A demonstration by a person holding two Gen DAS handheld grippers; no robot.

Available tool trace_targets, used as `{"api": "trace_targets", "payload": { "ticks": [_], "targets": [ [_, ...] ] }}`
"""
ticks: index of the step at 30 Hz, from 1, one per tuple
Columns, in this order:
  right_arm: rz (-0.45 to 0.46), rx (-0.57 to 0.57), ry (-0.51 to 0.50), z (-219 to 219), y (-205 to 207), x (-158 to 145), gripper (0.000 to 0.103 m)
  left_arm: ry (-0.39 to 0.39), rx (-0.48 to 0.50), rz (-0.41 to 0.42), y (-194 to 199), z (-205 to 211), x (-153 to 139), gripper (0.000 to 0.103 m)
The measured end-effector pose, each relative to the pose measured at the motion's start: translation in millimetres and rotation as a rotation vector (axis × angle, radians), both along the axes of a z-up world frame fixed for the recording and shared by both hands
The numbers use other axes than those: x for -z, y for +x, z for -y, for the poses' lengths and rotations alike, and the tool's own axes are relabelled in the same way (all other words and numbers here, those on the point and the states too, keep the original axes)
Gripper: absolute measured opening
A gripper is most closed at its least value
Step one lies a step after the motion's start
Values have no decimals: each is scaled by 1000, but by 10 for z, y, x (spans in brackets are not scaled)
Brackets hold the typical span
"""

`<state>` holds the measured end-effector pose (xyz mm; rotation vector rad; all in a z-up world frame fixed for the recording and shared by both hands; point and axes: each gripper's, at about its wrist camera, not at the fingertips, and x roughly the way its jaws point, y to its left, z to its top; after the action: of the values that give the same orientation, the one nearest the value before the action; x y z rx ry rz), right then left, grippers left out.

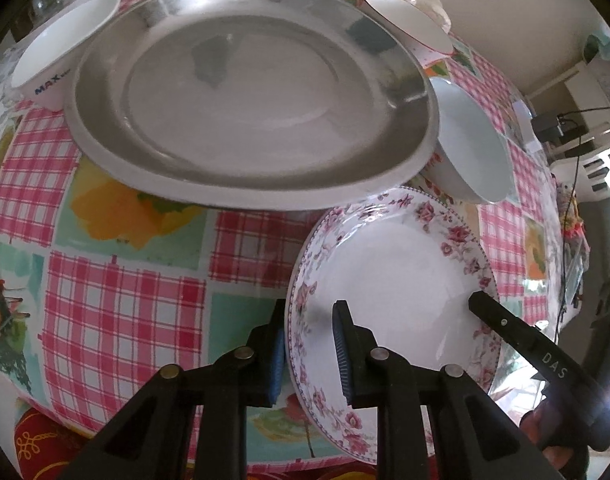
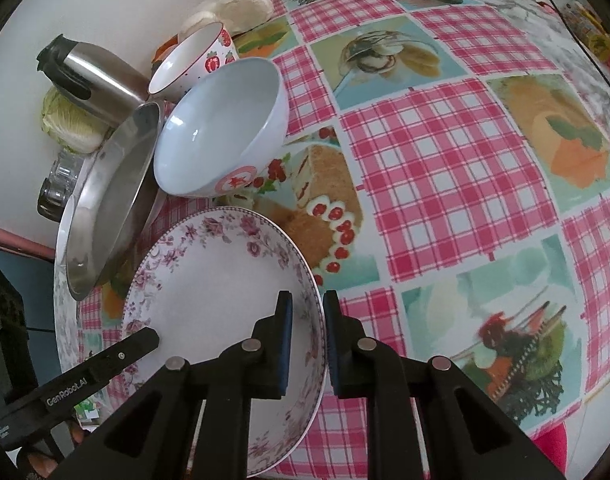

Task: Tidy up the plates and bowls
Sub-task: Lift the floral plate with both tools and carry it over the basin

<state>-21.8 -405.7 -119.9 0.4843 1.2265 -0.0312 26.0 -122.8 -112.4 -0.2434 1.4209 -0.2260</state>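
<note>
A white plate with a pink floral rim (image 1: 393,272) (image 2: 209,300) is over the checked tablecloth, gripped from both sides. My left gripper (image 1: 311,352) is shut on its left rim, one pad under the rim and one on the plate's face. My right gripper (image 2: 309,340) is shut on the opposite rim in the same way. Each wrist view shows a finger of the other gripper (image 1: 505,320) (image 2: 105,364) across the plate. Just beyond lies a large steel plate (image 1: 245,92) (image 2: 109,200). I cannot tell whether the floral plate is touching the table.
Around the steel plate stand a white bowl marked MAX (image 1: 61,44), a pale blue bowl (image 1: 473,144) (image 2: 221,132) and a strawberry-print bowl (image 1: 409,16) (image 2: 197,60). A steel jug (image 2: 89,76), a cabbage (image 2: 69,128) and a glass (image 2: 57,184) line the wall.
</note>
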Motion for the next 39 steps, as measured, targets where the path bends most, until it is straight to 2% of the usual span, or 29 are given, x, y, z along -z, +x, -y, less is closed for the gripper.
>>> {"api": "trace_targets", "payload": {
  "ticks": [6, 16, 26, 39],
  "targets": [
    [17, 6, -3, 170, -118, -98, 16, -1, 36, 26, -89, 155, -63, 24],
    [87, 20, 11, 383, -355, -372, 16, -31, 61, 85, -96, 317, -349, 24],
    [122, 38, 15, 250, -511, -558, 16, -41, 78, 119, -79, 280, -488, 24],
    [189, 21, 10, 197, -566, -711, 16, -57, 62, 219, -56, 219, -700, 24]
  ]
}}
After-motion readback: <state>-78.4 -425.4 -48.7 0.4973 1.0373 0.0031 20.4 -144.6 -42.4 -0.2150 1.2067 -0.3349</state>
